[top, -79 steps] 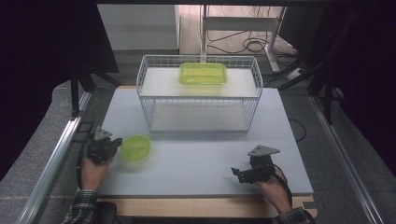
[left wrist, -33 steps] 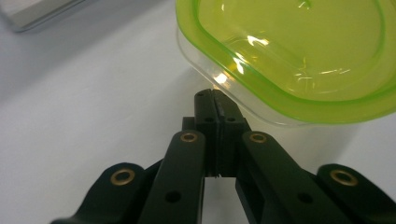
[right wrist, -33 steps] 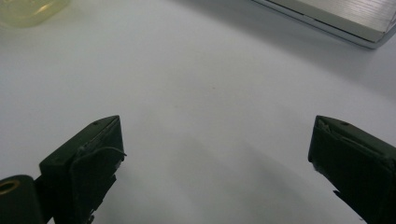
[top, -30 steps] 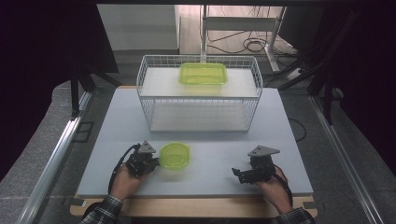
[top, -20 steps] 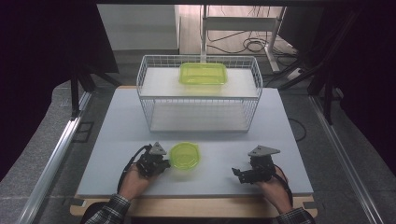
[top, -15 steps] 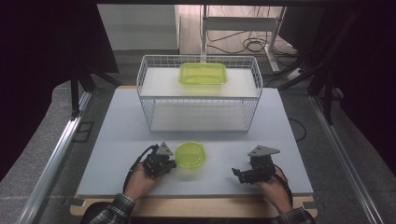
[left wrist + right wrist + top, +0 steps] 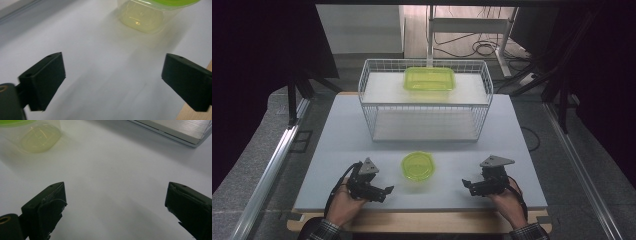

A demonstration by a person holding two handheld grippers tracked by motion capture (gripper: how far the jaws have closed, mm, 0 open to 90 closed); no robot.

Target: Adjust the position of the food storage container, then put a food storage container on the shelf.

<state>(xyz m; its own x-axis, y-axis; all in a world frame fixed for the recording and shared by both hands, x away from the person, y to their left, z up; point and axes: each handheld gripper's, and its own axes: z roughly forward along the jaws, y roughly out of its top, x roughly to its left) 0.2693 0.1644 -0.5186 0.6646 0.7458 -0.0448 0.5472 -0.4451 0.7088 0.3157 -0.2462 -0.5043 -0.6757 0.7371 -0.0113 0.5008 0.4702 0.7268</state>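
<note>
A small round tub with a green lid point(image 7: 417, 166) stands on the white table point(image 7: 337, 150), near the front middle. My left gripper point(image 7: 385, 192) lies to its lower left, a short gap away. Its jaws have just been opening and stand wide with nothing between them. In the left gripper view the tub point(image 7: 147, 15) sits ahead of the open left gripper point(image 7: 112, 82). My right gripper point(image 7: 467, 185) rests at the tub's right, open and empty. The right gripper view has the tub point(image 7: 37, 137) at upper left, beyond the right gripper point(image 7: 115, 207).
A white wire basket point(image 7: 424, 100) stands at the back middle of the table. A rectangular green-lidded container point(image 7: 429, 79) rests on its upper shelf. A pale board edge point(image 7: 175, 132) crosses the right gripper view's top right. The table's wooden front edge point(image 7: 422, 222) runs just behind both hands.
My left gripper brought the round tub from the table's left to the front middle, let go of it and drew back to the left. The right gripper stayed put.
</note>
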